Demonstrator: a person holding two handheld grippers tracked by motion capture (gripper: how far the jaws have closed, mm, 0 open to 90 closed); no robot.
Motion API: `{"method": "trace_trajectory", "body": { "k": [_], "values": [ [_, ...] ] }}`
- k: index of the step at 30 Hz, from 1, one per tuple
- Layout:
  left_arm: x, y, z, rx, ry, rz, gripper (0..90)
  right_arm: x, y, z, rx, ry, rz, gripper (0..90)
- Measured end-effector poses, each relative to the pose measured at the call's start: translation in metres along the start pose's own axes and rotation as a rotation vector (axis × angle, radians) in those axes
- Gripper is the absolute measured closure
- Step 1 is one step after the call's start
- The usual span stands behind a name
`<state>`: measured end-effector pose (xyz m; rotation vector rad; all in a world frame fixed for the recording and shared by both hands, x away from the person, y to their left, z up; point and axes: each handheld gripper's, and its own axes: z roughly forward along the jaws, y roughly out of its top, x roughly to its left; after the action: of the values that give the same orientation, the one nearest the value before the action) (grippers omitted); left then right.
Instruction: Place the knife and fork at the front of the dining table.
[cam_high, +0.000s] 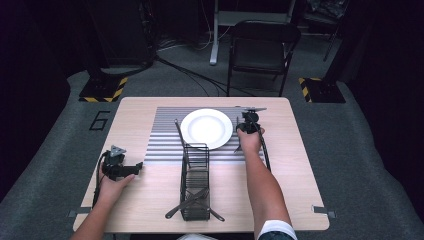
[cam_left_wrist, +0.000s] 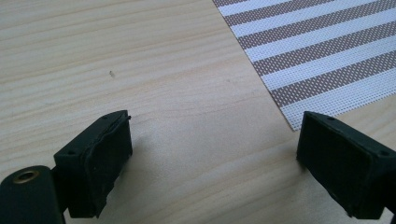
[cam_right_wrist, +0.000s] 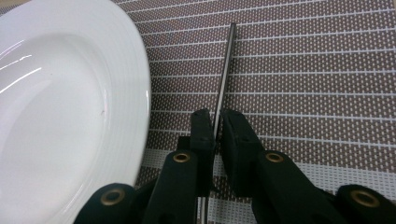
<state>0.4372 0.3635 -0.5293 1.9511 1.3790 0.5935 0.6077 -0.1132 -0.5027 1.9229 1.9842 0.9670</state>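
Observation:
A white plate (cam_high: 206, 128) (cam_right_wrist: 56, 116) sits on a striped placemat (cam_high: 162, 145) (cam_right_wrist: 303, 70) at the table's far middle. Just right of the plate, my right gripper (cam_high: 248, 121) (cam_right_wrist: 215, 128) points down at the mat, shut on a thin dark piece of cutlery (cam_right_wrist: 226, 70). Its slim shaft runs out past the pads and lies low over the mat, beside the plate's rim. Which kind of cutlery it is I cannot tell. My left gripper (cam_high: 136, 168) (cam_left_wrist: 215, 154) is open and holds nothing, low over bare wood near the placemat's corner (cam_left_wrist: 299, 116).
A black wire cutlery caddy (cam_high: 195, 175) stands at the table's near middle, with dark cutlery (cam_high: 192, 202) lying across its near end and one piece (cam_high: 180, 135) leaning out toward the plate. A black folding chair (cam_high: 262, 45) stands beyond the table's far edge.

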Motion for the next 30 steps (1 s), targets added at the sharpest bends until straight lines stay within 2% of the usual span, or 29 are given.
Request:
{"method": "trace_trajectory", "body": {
  "k": [15, 24, 30],
  "values": [
    [0.0001, 0.0, 0.0, 0.0, 0.0, 0.001, 10.1, -0.0069, 0.0018, -0.003, -0.003, -0.016, 0.011, 83.0],
    [0.0, 0.0, 0.0, 0.0, 0.0, 0.001, 10.1, -0.0058, 0.0005, -0.0017, 0.002, -0.016, 0.008, 80.7],
    [0.0001, 0.0, 0.0, 0.0, 0.0, 0.002, 10.1, -0.0047, -0.0001, -0.0006, 0.006, -0.029, -0.003, 82.2]
  ]
}}
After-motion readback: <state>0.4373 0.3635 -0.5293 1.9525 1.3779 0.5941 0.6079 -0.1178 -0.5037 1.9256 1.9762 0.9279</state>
